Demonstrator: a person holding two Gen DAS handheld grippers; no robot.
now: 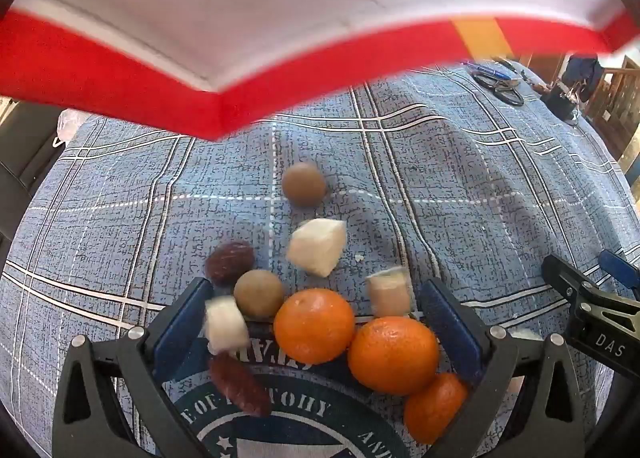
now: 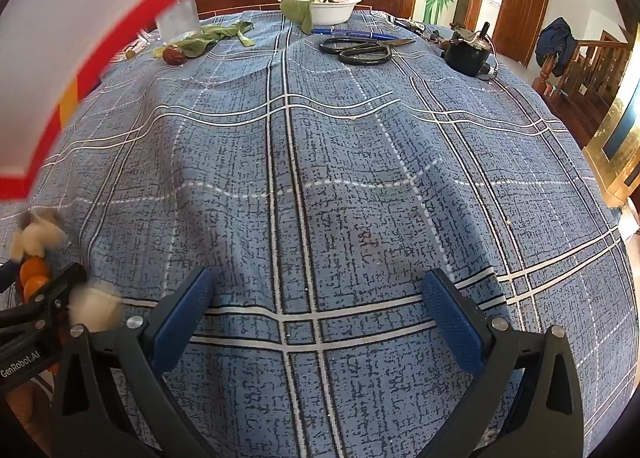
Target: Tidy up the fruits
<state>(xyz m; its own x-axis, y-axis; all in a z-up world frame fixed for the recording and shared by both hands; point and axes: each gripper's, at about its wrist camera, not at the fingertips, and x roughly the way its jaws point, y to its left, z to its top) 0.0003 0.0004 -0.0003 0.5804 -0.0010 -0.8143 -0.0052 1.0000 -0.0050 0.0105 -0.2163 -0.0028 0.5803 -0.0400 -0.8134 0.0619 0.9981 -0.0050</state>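
In the left wrist view a red-rimmed white tray [image 1: 224, 109] hangs tilted above the blue plaid cloth, and fruit tumbles blurred below it: oranges [image 1: 314, 325], brown round fruits [image 1: 303, 182], dark red dates [image 1: 229, 261] and white chunks [image 1: 317, 245]. My left gripper [image 1: 316, 312] is open with fruit between and in front of its fingers. My right gripper [image 2: 318, 300] is open and empty over bare cloth; its tip shows at the right in the left wrist view [image 1: 588, 298]. In the right wrist view the tray [image 2: 92, 69] fills the upper left, with fruit [image 2: 34, 272] falling at the left edge.
At the far side lie black scissors [image 2: 360, 49], a blue pen [image 2: 352, 33], a white bowl [image 2: 320, 7] with green leaves, a dark round fruit [image 2: 174, 55] and a black device [image 2: 468, 51]. A wooden cabinet and stair rail stand beyond the table.
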